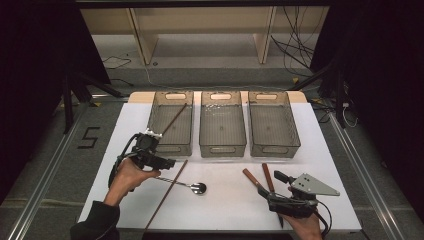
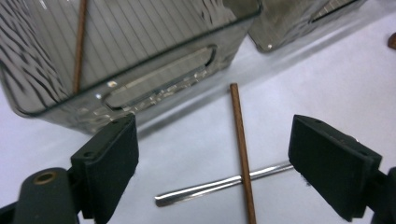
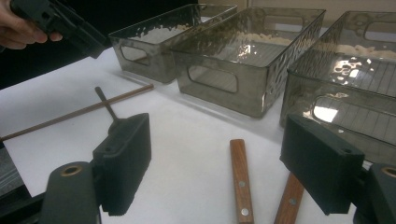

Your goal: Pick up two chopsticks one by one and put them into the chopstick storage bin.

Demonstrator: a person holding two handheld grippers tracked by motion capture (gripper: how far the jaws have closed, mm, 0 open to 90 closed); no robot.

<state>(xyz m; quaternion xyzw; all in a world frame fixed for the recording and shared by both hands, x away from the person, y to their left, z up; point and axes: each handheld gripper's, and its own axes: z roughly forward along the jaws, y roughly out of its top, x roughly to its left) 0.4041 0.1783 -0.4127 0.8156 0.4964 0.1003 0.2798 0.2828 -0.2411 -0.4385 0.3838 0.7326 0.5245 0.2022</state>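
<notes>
Chopstick pick-up prepared by the left gripper, utensils waiting to be sorted into the bins.

On the white tabletop [image 1: 225, 200] three grey bins are lined up at the far side; the left bin [image 1: 171, 142] already holds one chopstick [image 1: 174, 120]. The left gripper [image 1: 161, 162] is held near that bin with its fingers [image 2: 109, 163] released and nothing between them, over the loose chopstick [image 2: 242, 149], which lies across the spoon [image 1: 192, 186]. A good grasp is judged to need the fingers lowered astride the thin stick away from the crossing, so the spoon's handle is not pinched or dragged along. The right gripper [image 1: 280, 192], fingers [image 3: 125, 158] likewise spread and empty, is held at the near right over two wooden-handled utensils [image 3: 241, 177]. The crossing of stick and handle is made plain in the left gripper view, while the rivets in the wooden handles are revealed in the right gripper view; the high view gives the whole layout.
</notes>
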